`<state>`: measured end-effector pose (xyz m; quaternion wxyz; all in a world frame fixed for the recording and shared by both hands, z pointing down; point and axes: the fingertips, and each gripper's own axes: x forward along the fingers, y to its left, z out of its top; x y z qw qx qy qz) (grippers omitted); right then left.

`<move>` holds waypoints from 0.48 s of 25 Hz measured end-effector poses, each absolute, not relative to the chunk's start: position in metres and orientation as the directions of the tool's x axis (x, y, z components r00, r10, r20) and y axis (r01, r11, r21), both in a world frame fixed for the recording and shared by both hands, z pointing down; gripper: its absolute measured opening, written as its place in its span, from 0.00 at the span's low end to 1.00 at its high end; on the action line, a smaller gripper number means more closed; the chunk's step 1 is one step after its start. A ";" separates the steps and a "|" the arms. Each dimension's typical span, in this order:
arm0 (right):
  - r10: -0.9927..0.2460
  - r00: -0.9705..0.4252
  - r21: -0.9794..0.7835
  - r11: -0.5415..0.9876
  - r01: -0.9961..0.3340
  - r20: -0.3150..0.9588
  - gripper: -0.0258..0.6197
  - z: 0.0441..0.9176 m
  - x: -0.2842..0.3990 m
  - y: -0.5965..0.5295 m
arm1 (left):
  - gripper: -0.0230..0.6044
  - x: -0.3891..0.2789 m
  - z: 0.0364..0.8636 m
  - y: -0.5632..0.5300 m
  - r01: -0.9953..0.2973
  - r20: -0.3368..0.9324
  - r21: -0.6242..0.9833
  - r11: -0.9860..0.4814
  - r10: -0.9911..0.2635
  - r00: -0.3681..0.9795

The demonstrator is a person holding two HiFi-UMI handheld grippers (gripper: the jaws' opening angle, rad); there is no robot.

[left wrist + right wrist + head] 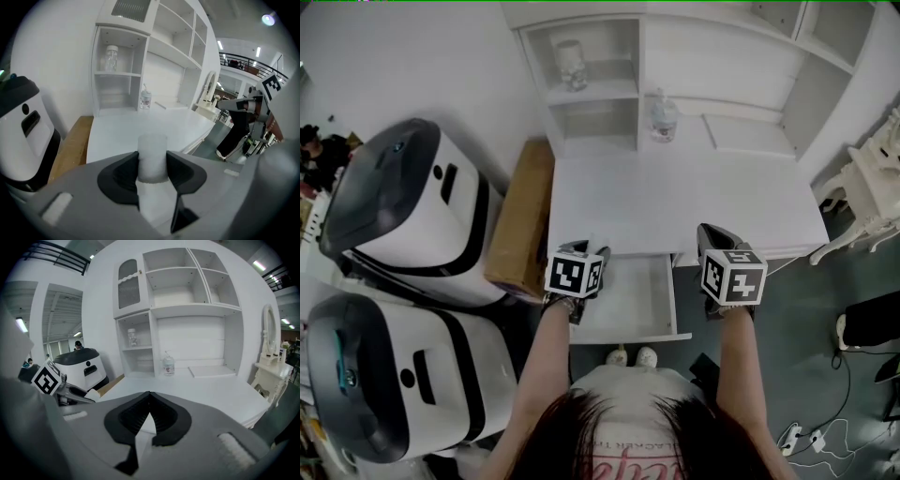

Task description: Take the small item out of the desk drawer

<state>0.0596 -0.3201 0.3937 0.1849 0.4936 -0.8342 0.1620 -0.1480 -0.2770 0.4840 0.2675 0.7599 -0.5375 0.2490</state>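
A small white cylinder stands upright between the dark pads of my left gripper, which is shut on it. In the head view the left gripper hangs over the left end of the open white drawer, below the desk top. The drawer's visible inside looks bare. My right gripper is shut with nothing between its pads, its tips touching. It sits at the desk's front edge, just right of the drawer. From the right gripper view, the left gripper shows at the left.
Two white and dark machines stand left of the desk, beside a brown board. A clear bottle stands on the desk's back, and a jar on a shelf. White furniture and floor cables lie to the right.
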 end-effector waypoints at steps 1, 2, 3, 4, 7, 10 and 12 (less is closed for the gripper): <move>-0.764 -0.447 -0.083 0.465 -0.881 0.465 0.04 0.391 0.058 -0.319 | 0.34 -0.150 0.477 -0.277 -0.953 0.655 0.130 -0.275 -0.698 0.291; -0.765 -0.451 -0.080 0.470 -0.879 0.461 0.04 0.387 0.057 -0.319 | 0.34 -0.151 0.470 -0.278 -0.955 0.642 0.121 -0.272 -0.712 0.284; -0.765 -0.455 -0.078 0.475 -0.876 0.456 0.04 0.384 0.055 -0.318 | 0.34 -0.153 0.463 -0.278 -0.957 0.628 0.112 -0.269 -0.727 0.277; -0.765 -0.459 -0.074 0.481 -0.874 0.451 0.04 0.381 0.053 -0.317 | 0.34 -0.155 0.455 -0.279 -0.959 0.614 0.102 -0.266 -0.741 0.271; -0.772 -0.469 -0.057 0.496 -0.867 0.430 0.04 0.370 0.048 -0.315 | 0.34 -0.161 0.435 -0.282 -0.964 0.578 0.075 -0.254 -0.777 0.250; -0.782 -0.474 -0.036 0.505 -0.863 0.405 0.04 0.359 0.045 -0.314 | 0.34 -0.167 0.420 -0.282 -0.969 0.539 0.061 -0.237 -0.810 0.232; -0.788 -0.476 -0.024 0.508 -0.861 0.390 0.04 0.351 0.045 -0.314 | 0.34 -0.170 0.410 -0.283 -0.972 0.512 0.054 -0.227 -0.830 0.222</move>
